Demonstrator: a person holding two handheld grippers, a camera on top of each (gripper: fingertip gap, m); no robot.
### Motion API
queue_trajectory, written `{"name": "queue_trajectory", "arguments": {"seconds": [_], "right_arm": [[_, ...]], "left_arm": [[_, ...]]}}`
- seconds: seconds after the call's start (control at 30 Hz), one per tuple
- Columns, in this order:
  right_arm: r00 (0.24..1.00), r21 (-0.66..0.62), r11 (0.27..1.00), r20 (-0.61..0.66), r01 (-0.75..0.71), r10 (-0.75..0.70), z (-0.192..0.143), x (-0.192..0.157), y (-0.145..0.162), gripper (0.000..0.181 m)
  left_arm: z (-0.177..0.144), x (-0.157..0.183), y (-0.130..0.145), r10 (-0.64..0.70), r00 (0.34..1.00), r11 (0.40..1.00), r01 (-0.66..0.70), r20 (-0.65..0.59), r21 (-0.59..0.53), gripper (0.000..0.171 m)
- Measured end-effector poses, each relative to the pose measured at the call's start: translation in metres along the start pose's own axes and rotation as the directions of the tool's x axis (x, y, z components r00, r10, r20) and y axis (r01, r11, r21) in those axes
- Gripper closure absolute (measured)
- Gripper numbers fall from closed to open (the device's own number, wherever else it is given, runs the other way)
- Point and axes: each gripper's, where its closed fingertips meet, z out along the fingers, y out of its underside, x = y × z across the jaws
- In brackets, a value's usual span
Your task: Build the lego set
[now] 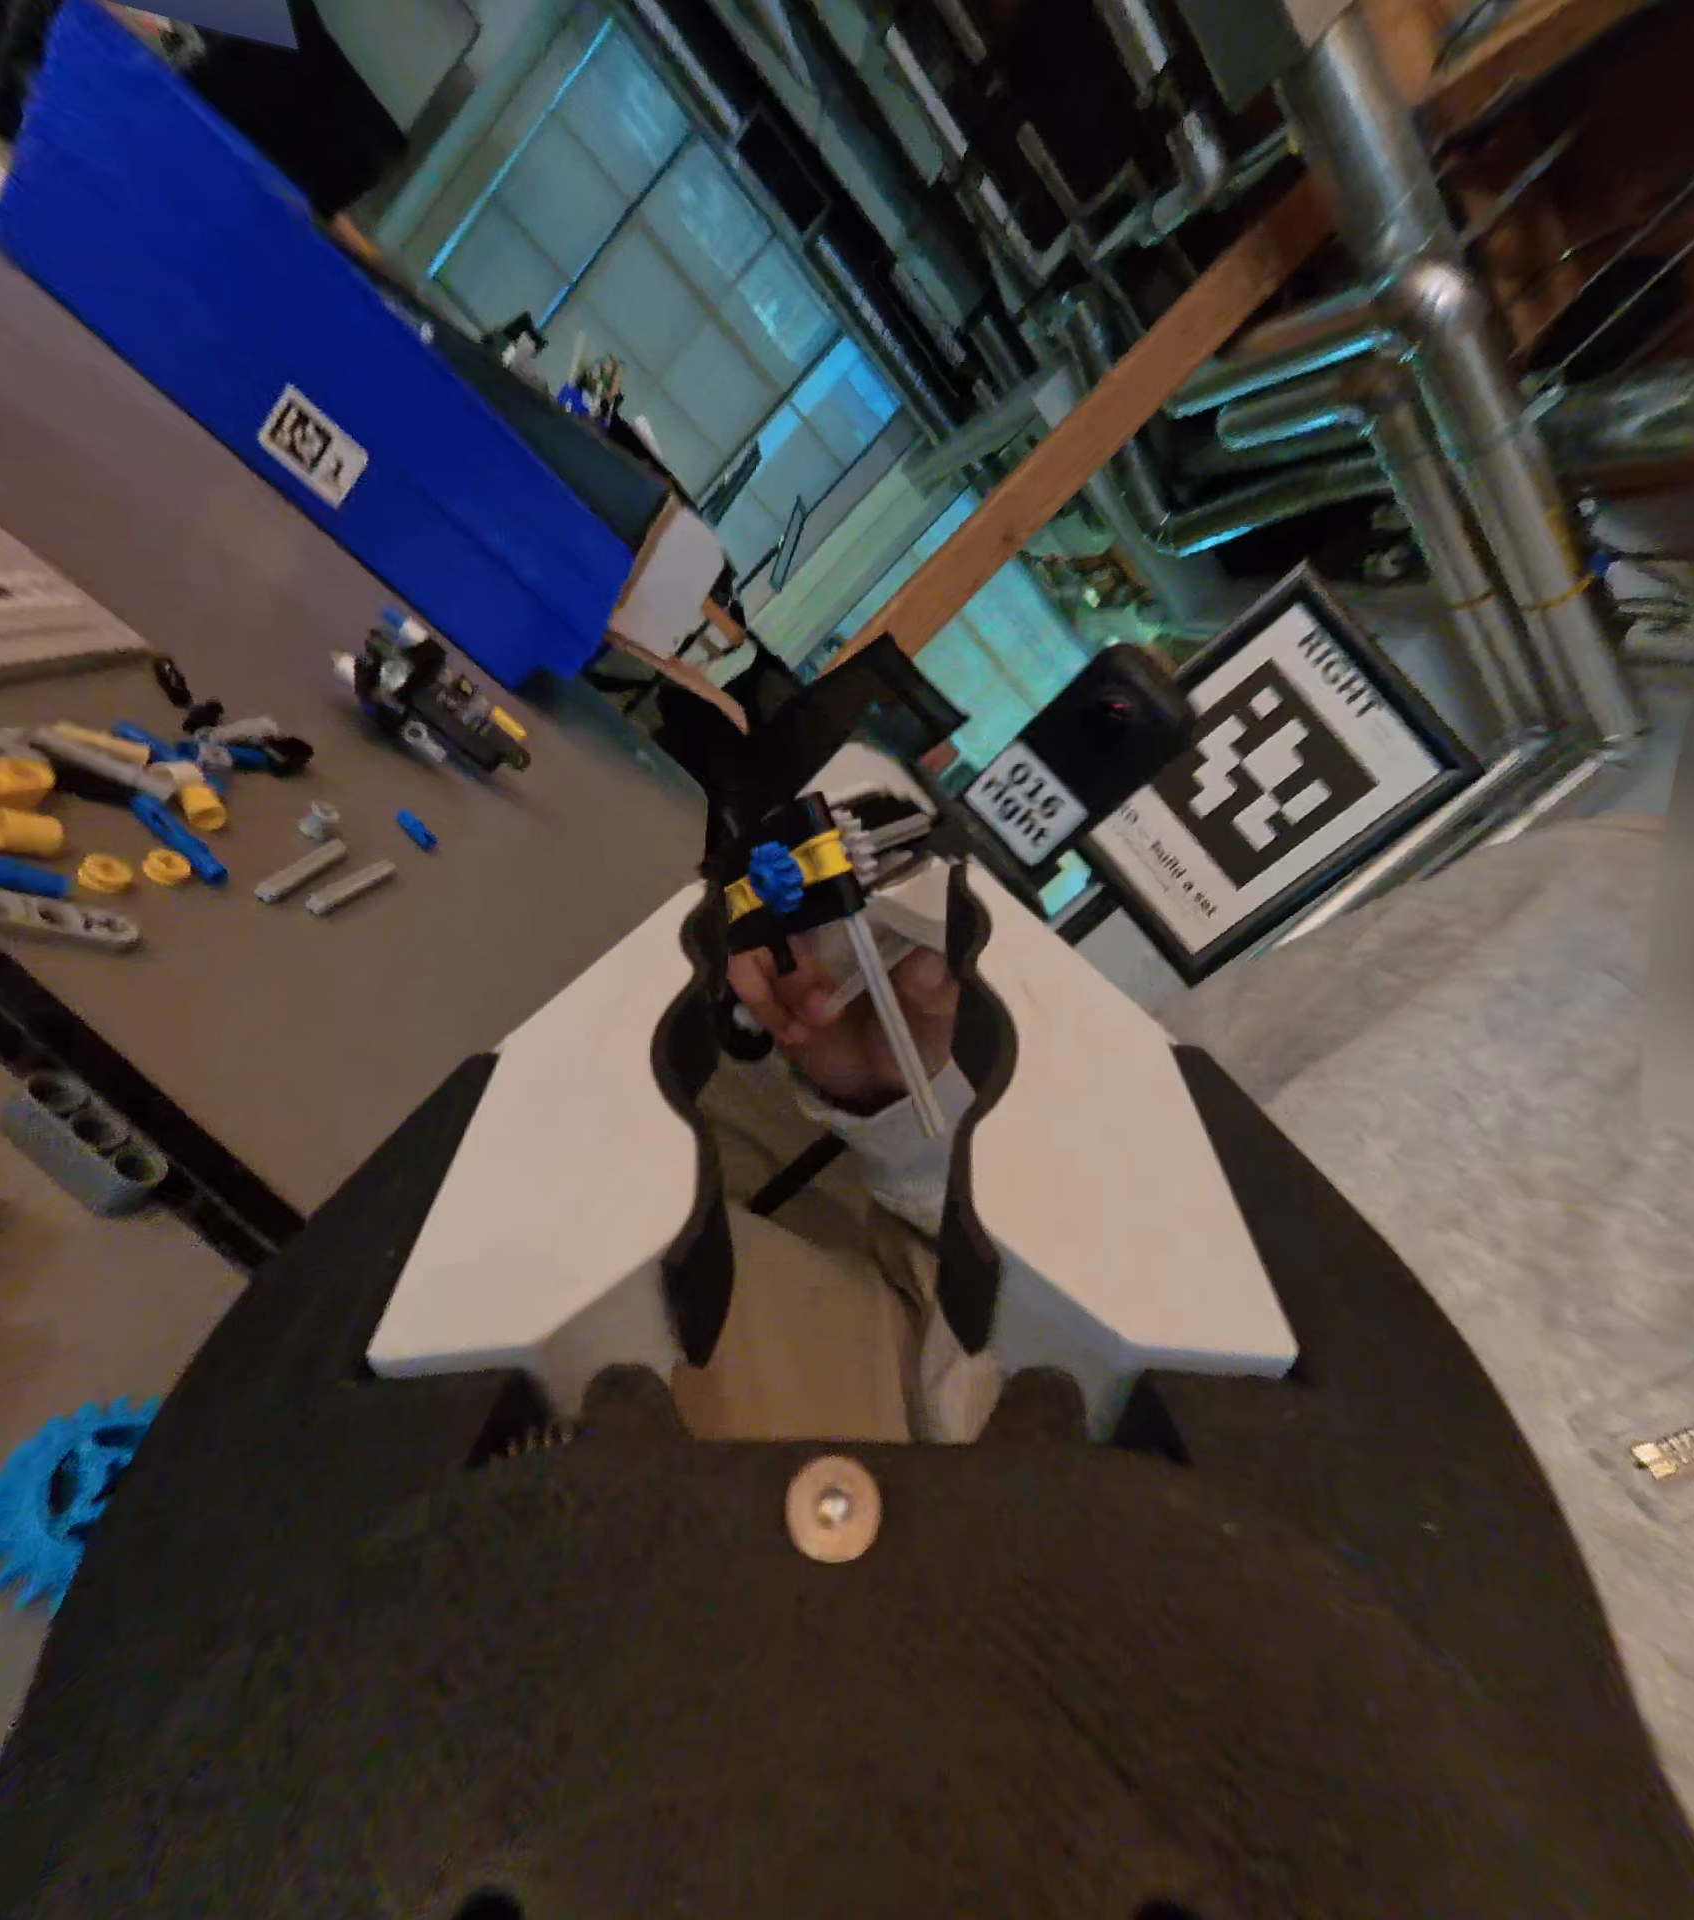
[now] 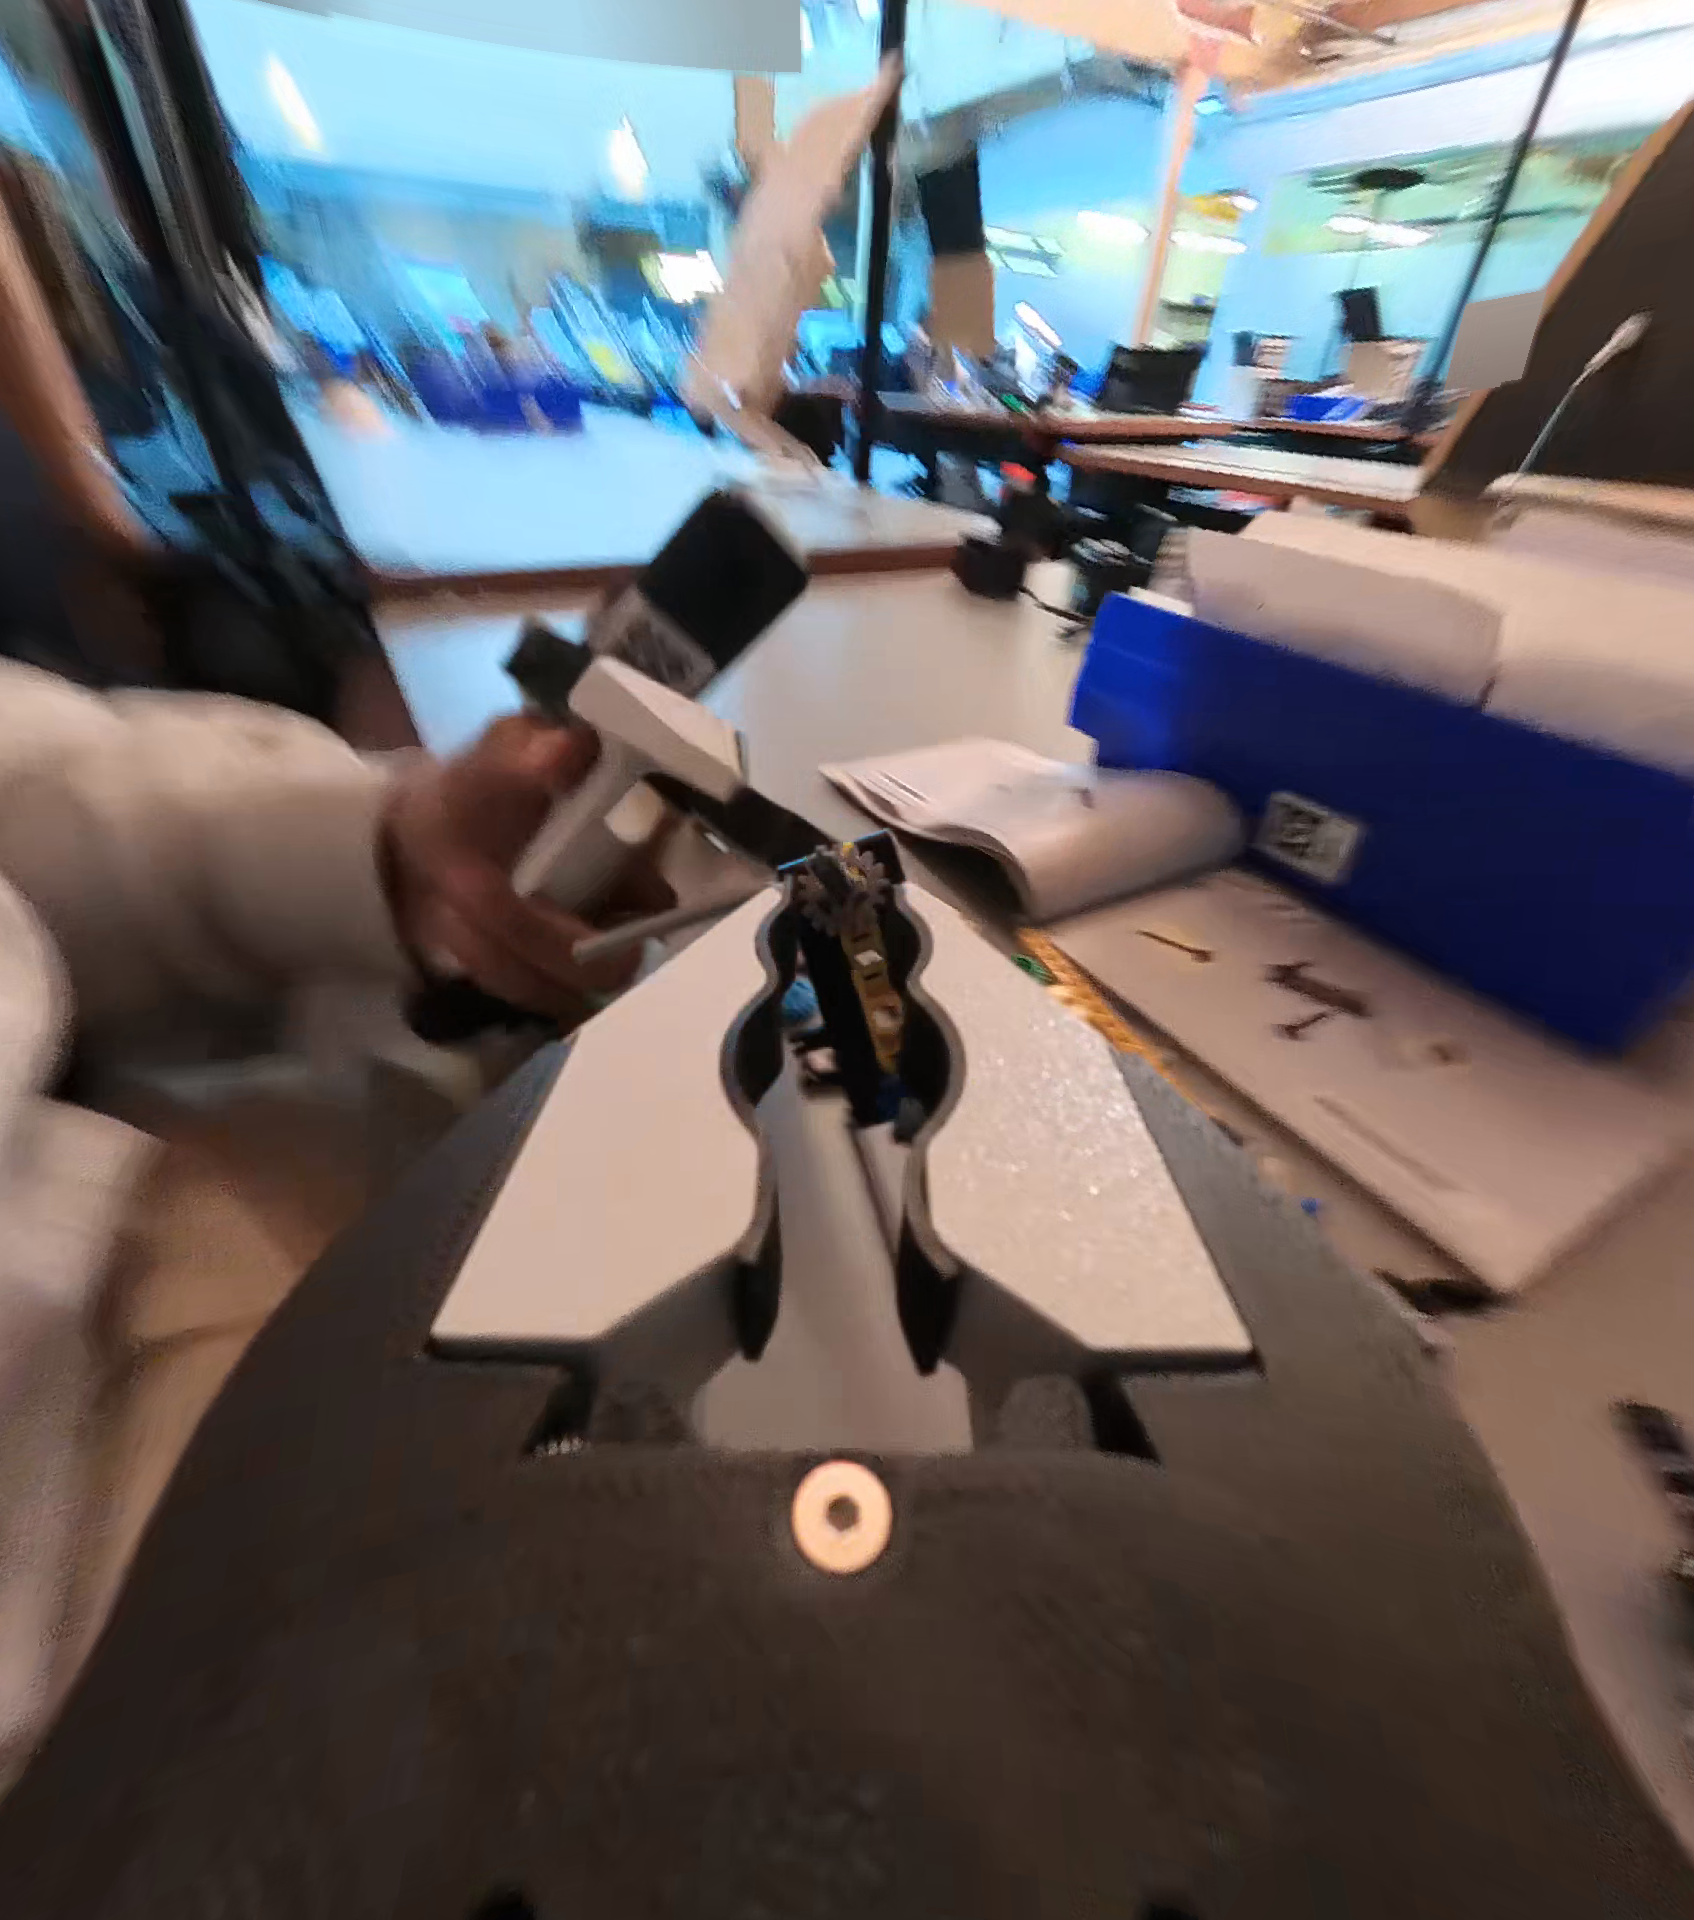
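Note:
A small lego assembly (image 1: 791,883) of black and yellow beams, with a blue gear and a grey axle (image 1: 890,1029), is held in the air between both grippers. My left gripper (image 1: 832,894) has its jaws closed on the end of it. In the right wrist view the assembly (image 2: 858,966) runs along between the fingers of my right gripper (image 2: 843,904), which is shut on it; grey gears sit at its top and the axle (image 2: 656,930) sticks out to the left. The right gripper's body (image 1: 1103,727) faces the left camera. The left gripper's body (image 2: 656,727) is held by a hand.
Loose yellow, blue and grey parts (image 1: 95,821) and a small sub-assembly (image 1: 438,696) lie on the grey table to the left. A blue gear (image 1: 53,1496) lies near. A blue bin (image 1: 303,364) (image 2: 1394,810) stands behind, beside an open booklet (image 2: 1009,821). Both grippers' tips are close together, under 4 cm apart.

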Motion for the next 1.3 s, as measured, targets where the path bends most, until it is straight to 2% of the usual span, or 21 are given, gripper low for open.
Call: {"name": "queue_trajectory", "arguments": {"seconds": [0.1, 0.27, 0.3, 0.87, 0.97, 1.13, 1.3], "right_arm": [[0.998, -0.057, 0.997, 0.009, 0.058, -0.058, 0.005, -0.006, 0.009, 0.167], [0.994, -0.091, 0.99, 0.01, 0.111, -0.11, 0.006, -0.008, 0.013, 0.167], [0.993, -0.092, 0.988, 0.009, 0.121, -0.121, 0.006, -0.009, 0.014, 0.167], [0.998, -0.059, 0.996, 0.018, 0.067, -0.067, 0.006, -0.007, 0.013, 0.166], [0.998, -0.021, 0.999, 0.052, 0.025, -0.024, 0.001, -0.007, 0.007, 0.155], [0.98, 0.029, 0.994, 0.17, -0.109, 0.102, -0.01, -0.009, 0.0, 0.154], [0.912, 0.06, 0.951, 0.309, -0.302, 0.271, -0.021, -0.009, -0.008, 0.152]], "left_arm": [[0.003, -0.007, 0.009, 0.03, 0.998, 0.998, -0.027, 0.058, -0.062, 0.126], [0.004, -0.012, 0.016, 0.059, 0.993, 0.992, -0.047, 0.1, -0.114, 0.14], [0.003, -0.014, 0.016, 0.057, 0.992, 0.993, -0.045, 0.109, -0.113, 0.145], [0.002, -0.016, 0.008, 0.136, 0.98, 0.988, -0.124, 0.142, -0.094, 0.149], [0.004, -0.01, 0.009, 0.164, 0.979, 0.983, -0.152, 0.123, -0.105, 0.149], [0.005, -0.005, 0.009, 0.164, 0.982, 0.983, -0.155, 0.09, -0.099, 0.149], [0.006, 0.004, 0.021, 0.213, 0.977, 0.966, -0.209, 0.012, -0.154, 0.149]]}}
